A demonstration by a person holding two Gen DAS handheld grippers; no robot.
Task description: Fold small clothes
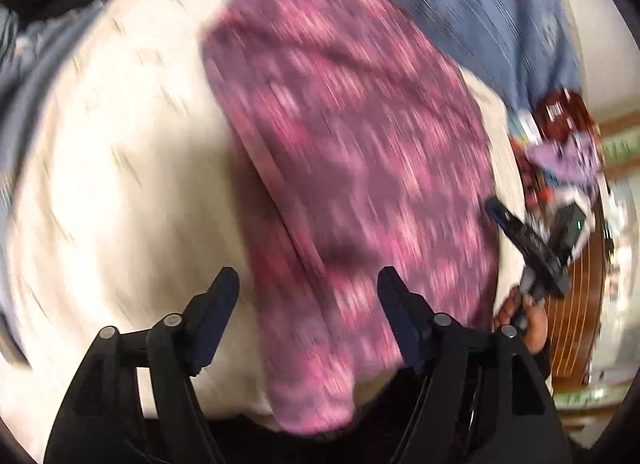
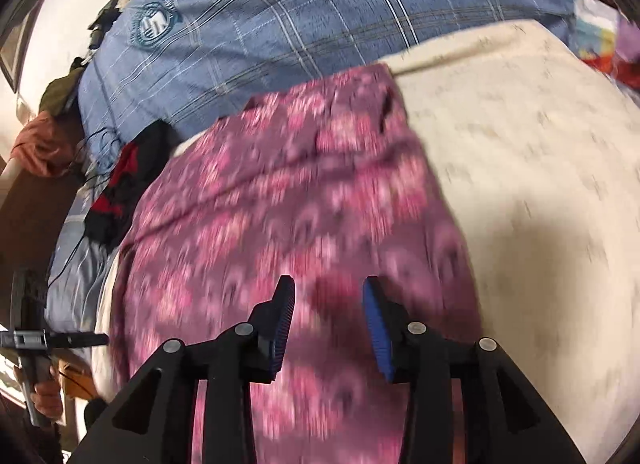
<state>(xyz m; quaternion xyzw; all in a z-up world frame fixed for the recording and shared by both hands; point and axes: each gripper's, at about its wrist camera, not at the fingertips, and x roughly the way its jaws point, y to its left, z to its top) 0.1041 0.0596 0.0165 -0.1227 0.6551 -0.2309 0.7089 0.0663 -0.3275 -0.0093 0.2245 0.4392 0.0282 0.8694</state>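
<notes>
A pink and purple patterned garment [image 1: 352, 168] lies spread in a long strip on a cream cloth [image 1: 120, 168]. It also fills the middle of the right wrist view [image 2: 280, 204]. My left gripper [image 1: 308, 284] is open and empty, above the garment's near left edge. My right gripper [image 2: 328, 292] is open and empty, just above the garment's near part. The right gripper also shows at the garment's right edge in the left wrist view [image 1: 532, 248], and the left gripper at the far left of the right wrist view [image 2: 52, 340]. Both views are blurred.
A blue checked bedsheet [image 2: 300, 24] lies beyond the cream cloth [image 2: 540, 184]. A black and red garment [image 2: 124, 184] and an orange cloth [image 2: 44, 148] sit at the left. A pile of colourful clothes [image 1: 560, 144] lies at the right, by a wooden bed frame [image 1: 576, 304].
</notes>
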